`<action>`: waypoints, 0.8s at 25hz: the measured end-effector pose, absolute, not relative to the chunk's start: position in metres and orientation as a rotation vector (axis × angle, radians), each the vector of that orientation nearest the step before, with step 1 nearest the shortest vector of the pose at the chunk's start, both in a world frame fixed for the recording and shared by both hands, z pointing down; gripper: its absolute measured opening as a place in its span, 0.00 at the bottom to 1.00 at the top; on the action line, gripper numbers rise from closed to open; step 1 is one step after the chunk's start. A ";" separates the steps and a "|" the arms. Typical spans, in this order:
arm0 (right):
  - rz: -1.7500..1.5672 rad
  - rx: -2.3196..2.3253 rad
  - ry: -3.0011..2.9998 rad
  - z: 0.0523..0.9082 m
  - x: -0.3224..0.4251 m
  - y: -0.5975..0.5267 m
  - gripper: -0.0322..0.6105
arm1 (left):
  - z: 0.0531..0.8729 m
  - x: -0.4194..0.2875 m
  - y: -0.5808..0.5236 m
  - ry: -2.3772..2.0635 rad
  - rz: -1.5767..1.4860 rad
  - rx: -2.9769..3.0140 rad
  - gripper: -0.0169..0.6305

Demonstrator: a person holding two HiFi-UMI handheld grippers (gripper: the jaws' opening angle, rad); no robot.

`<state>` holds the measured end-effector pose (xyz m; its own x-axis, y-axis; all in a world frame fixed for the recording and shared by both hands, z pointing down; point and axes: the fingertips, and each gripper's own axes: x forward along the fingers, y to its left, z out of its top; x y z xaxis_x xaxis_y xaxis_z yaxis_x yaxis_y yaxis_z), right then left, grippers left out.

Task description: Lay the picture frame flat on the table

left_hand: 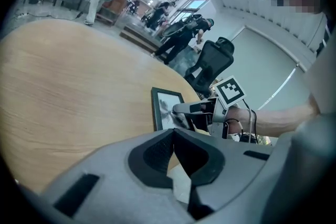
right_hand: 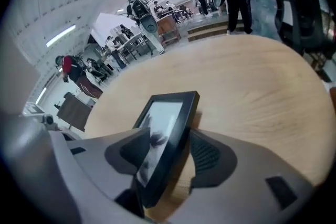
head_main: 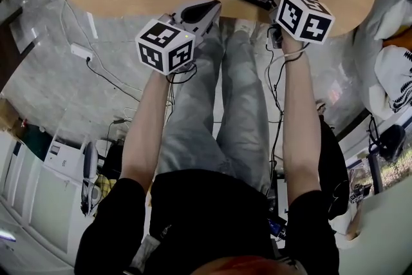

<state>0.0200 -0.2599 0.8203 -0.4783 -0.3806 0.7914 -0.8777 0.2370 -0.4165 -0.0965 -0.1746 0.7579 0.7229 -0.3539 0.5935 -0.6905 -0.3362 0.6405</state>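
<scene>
Right gripper (right_hand: 169, 136): jaws spread wide, grip released, with the frame (right_hand: 170, 113) between the pads. The frame lies face up on the table (right_hand: 252, 86), close to the edge nearest the person. Left gripper (left_hand: 174, 139): jaws clenched, empty, at the table edge, apart from the frame.

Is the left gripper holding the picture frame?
No: the left gripper is shut and empty; the picture frame sits by the right gripper.
</scene>
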 end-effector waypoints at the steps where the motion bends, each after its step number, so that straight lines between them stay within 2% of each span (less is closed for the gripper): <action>1: 1.141 1.165 -1.942 0.822 0.023 -0.260 0.39 | 0.757 -0.098 -0.174 -0.801 0.432 1.951 0.04; 7: 0.987 1.261 -1.852 0.819 0.043 -0.258 0.38 | 0.749 -0.092 -0.175 -0.825 0.405 1.950 0.04; 8: 0.994 1.289 -1.861 0.812 0.045 -0.258 0.33 | 0.745 -0.092 -0.177 -0.838 0.399 1.950 0.04; 10: 1.003 1.342 -1.898 0.790 0.050 -0.255 0.13 | 0.732 -0.090 -0.183 -0.881 0.391 1.952 0.04; 11: 1.011 1.356 -1.931 0.776 0.051 -0.251 0.10 | 0.722 -0.089 -0.186 -0.914 0.390 1.953 0.04; 15: 1.057 1.355 -2.114 0.700 0.045 -0.240 0.08 | 0.660 -0.084 -0.204 -1.082 0.367 1.963 0.04; 20: 0.958 1.371 -2.331 0.575 0.044 -0.255 0.07 | 0.547 -0.064 -0.239 -1.259 0.277 2.051 0.04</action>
<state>0.0437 -0.2548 0.5750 -0.5145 -0.6724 0.5321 -0.8523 0.3327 -0.4037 -0.0639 -0.2391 0.5466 0.5035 -0.6960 0.5119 -0.8466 -0.2791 0.4532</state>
